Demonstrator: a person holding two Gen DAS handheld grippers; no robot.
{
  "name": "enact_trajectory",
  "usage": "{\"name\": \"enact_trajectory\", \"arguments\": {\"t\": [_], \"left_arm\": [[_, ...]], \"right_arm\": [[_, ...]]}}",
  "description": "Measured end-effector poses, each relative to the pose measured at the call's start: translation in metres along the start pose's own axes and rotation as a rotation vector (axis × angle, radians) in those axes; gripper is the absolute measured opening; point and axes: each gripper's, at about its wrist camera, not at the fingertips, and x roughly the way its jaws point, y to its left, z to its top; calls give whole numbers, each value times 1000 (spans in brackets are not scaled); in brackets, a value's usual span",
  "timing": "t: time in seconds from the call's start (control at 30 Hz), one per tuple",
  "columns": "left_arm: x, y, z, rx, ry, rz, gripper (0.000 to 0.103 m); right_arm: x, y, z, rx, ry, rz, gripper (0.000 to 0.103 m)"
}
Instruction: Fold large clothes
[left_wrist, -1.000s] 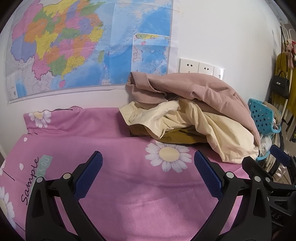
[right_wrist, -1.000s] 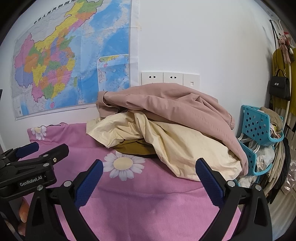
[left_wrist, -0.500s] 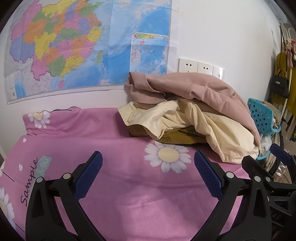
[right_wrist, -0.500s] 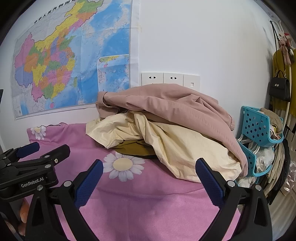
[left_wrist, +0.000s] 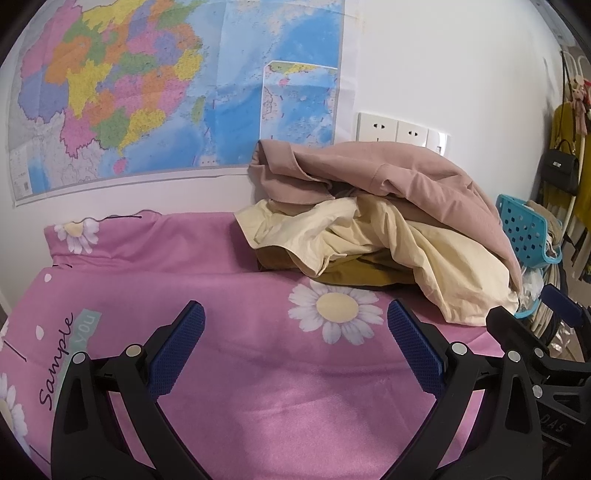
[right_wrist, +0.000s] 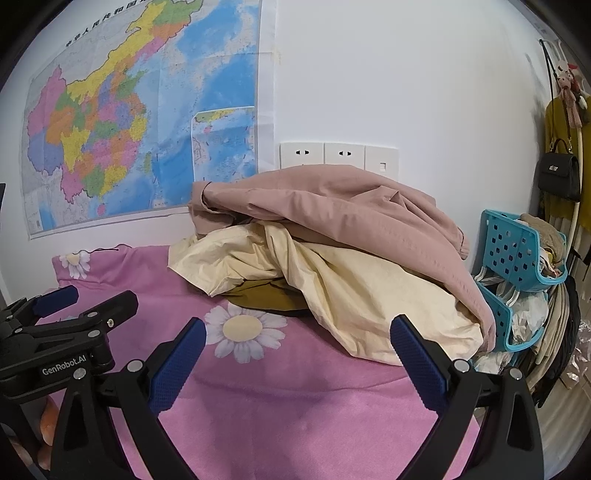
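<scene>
Nothing has shifted; both grippers still hover, spread and empty. Left gripper (left_wrist: 295, 332) and right gripper (right_wrist: 297, 343) face the clothes pile (right_wrist: 332, 251) ahead on the pink sheet (left_wrist: 258, 387).

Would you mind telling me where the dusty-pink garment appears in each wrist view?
Left wrist: the pink garment tops the clothes pile, right of centre.
Right wrist: the pink garment tops the pile, at centre.
Shared landmark: the wall sockets just above it.

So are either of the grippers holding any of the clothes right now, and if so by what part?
Nothing is held. The left gripper and right gripper are both open above the pink sheet, short of the clothes pile.
</scene>
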Motion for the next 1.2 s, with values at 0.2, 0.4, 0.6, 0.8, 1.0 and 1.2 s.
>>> {"name": "enact_trajectory", "arguments": {"t": [0.2, 0.4, 0.6, 0.8, 1.0, 1.2], "left_arm": [[2, -1, -1, 3, 5, 2, 98], [7, -2, 2, 10, 5, 7, 98], [15, 0, 5, 6, 22, -3, 98], [37, 5, 15, -3, 43, 9, 98], [63, 14, 32, -10, 42, 35, 98], [89, 24, 41, -10, 60, 70, 98]], "right_arm": [[4, -1, 1, 1, 6, 1, 97], [8, -3, 6, -10, 0, 7, 97], [20, -8, 16, -21, -3, 13, 97], [45, -9, 40, -83, -15, 3, 97], [100, 0, 76, -191, -4, -31, 97], [158, 33, 97, -350, 23, -33, 97]]}}
